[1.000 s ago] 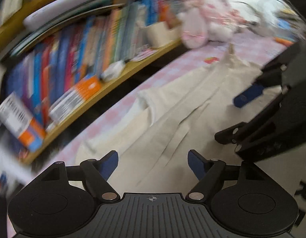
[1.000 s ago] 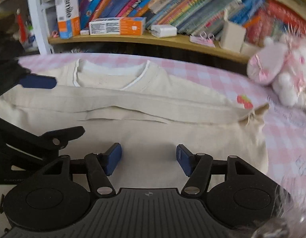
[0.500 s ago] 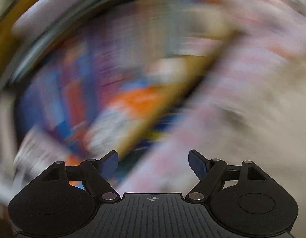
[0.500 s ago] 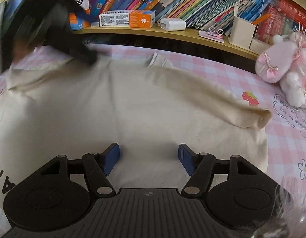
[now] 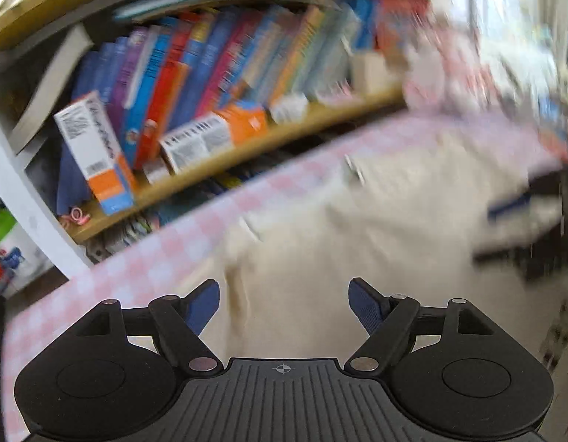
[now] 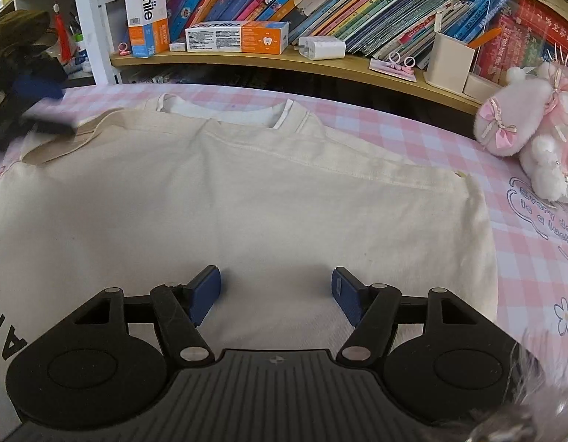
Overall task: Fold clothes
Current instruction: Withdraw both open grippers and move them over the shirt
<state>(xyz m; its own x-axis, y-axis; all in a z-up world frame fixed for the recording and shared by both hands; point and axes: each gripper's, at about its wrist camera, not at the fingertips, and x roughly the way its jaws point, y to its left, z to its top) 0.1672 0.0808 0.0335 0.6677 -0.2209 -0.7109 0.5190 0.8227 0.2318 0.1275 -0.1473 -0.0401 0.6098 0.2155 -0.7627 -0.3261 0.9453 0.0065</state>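
A cream T-shirt [image 6: 247, 199] lies flat on the pink checked tablecloth [image 6: 413, 125], its white collar [image 6: 280, 118] toward the bookshelf. Black letters show at its near left edge. My right gripper [image 6: 275, 291] hovers open over the shirt's near part, nothing between its blue pads. My left gripper [image 5: 284, 304] is open and empty over the shirt's [image 5: 357, 243] left end, near the table's edge. In the right wrist view the left gripper [image 6: 33, 99] is a blurred dark shape by the shirt's far left corner. The right gripper [image 5: 516, 228] shows blurred at the right of the left wrist view.
A wooden shelf [image 6: 320, 62] behind the table holds books, two orange-and-white boxes [image 6: 236, 37], a white charger [image 6: 322, 48] and a cream pen holder [image 6: 449, 59]. A pink plush toy [image 6: 523, 129] sits on the cloth at the right.
My left gripper swept from the shirt's middle out to its far left end, open throughout. The ridge of folds across the shirt now lies smooth. My right gripper stayed put.
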